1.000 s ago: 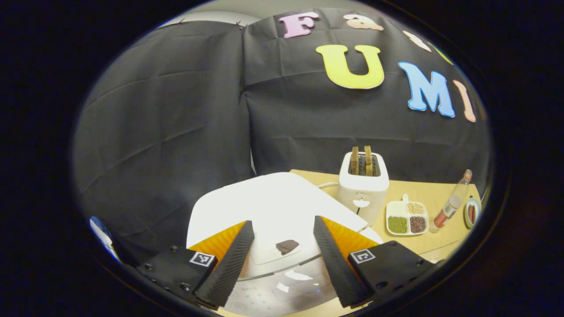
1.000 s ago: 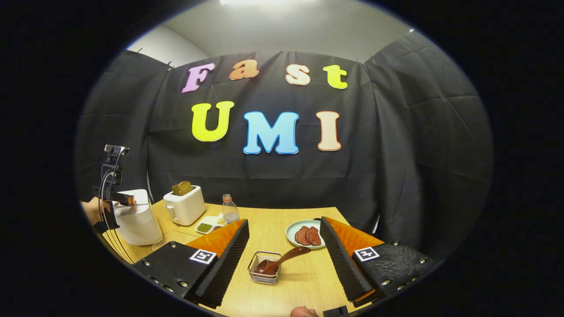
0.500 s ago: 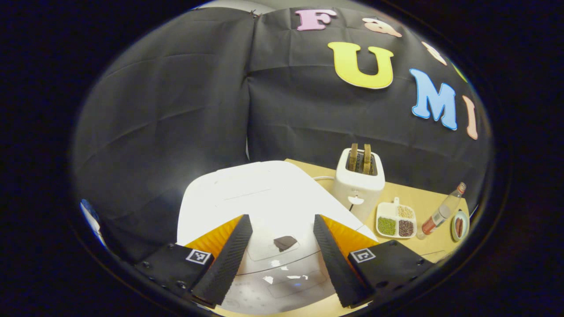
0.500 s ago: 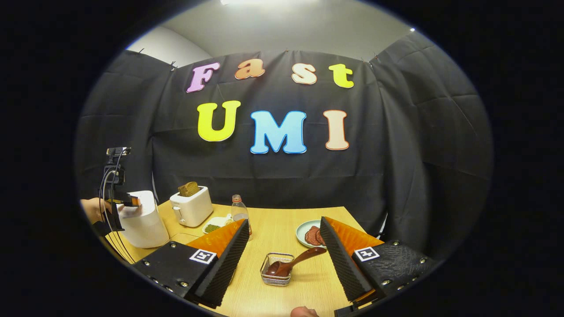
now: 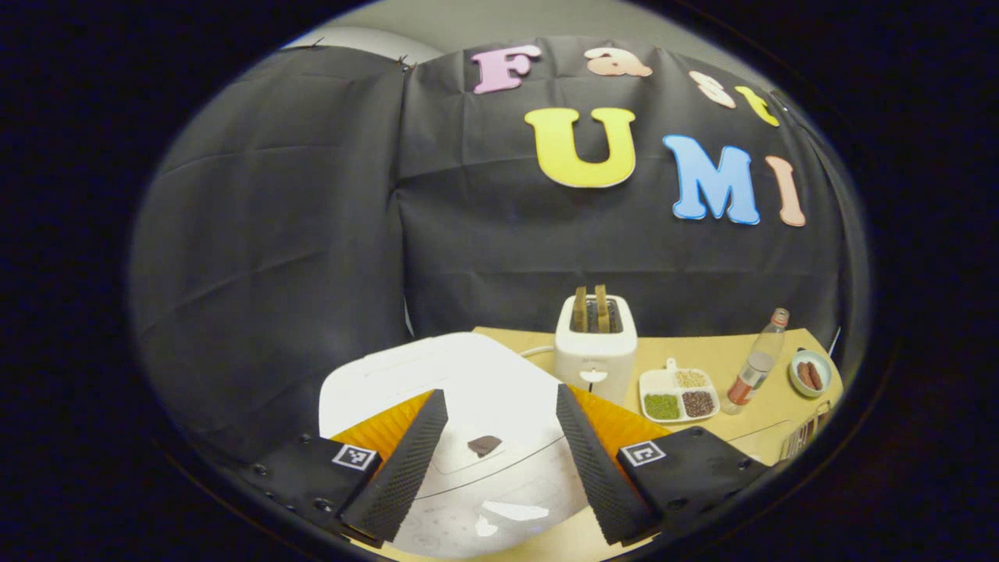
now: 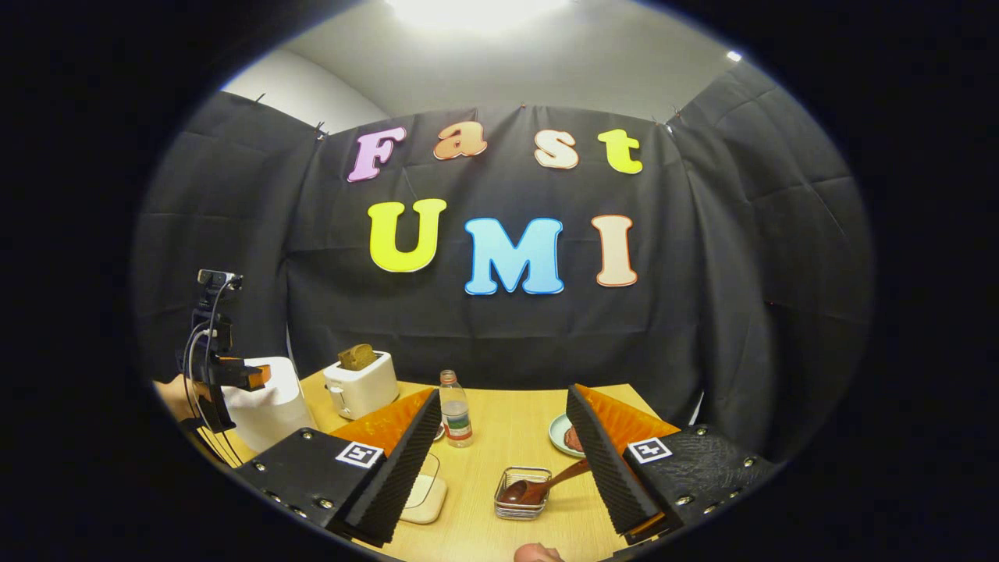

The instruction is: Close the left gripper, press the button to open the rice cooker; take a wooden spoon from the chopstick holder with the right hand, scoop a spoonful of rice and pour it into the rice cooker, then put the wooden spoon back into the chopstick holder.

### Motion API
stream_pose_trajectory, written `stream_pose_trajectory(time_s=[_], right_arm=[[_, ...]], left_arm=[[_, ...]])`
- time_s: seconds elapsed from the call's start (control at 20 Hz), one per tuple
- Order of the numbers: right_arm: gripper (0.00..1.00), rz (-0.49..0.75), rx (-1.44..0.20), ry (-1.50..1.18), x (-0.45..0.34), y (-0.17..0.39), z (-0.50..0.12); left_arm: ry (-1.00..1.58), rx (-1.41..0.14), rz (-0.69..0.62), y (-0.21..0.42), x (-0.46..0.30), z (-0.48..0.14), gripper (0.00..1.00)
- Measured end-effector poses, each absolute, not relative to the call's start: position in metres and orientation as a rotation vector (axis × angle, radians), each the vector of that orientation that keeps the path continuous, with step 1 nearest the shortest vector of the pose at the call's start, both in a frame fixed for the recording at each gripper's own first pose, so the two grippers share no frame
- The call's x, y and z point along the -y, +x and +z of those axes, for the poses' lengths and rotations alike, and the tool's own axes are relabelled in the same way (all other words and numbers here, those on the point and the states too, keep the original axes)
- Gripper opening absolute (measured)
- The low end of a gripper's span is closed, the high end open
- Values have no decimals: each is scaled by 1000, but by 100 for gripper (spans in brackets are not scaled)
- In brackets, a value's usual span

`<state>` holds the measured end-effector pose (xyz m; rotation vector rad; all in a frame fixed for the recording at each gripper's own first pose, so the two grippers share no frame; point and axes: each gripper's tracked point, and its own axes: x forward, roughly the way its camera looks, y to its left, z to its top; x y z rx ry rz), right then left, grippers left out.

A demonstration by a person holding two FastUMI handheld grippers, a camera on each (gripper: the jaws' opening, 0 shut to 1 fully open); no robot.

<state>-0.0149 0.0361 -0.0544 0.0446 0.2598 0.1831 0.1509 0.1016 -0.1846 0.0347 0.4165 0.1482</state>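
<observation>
White rice cooker [image 5: 468, 382], lid down, at the table's [image 6: 507, 437] left end beneath the left gripper [image 5: 495, 457], fingers apart; wooden spoon [image 6: 538, 488] in wire chopstick holder [image 6: 521, 506] between the right gripper's [image 6: 503, 460] spread fingers.

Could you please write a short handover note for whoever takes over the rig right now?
Left gripper: open, hovering above the closed white rice cooker, its dark button between the fingers, not pressed.
Right gripper: open and empty, above the table, facing the wire chopstick holder with the wooden spoon resting in it.
Done: nothing yet; lid shut, spoon untouched.
Left: close the left gripper, press the button, take the spoon, scoop rice, pour it into the cooker, return the spoon.
</observation>
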Motion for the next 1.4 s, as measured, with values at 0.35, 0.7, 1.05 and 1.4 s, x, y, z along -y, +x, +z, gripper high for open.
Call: stream_pose_trajectory(time_s=[0.35,0.7,1.05,1.4], right_arm=[[98,200,-228,67,-59,-11,-34],[98,198,-193,81,-72,-8,-26],[98,218,-178,85,-90,-10,-25],[98,223,-152,57,-97,-18,-18]], left_arm=[[-18,-194,42,95,-62,-82,97],[-19,-90,-21,35,-32,-33,97],[-28,-55,-45,8,-11,-22,96],[-27,-39,-40,-1,-11,-11,97]])
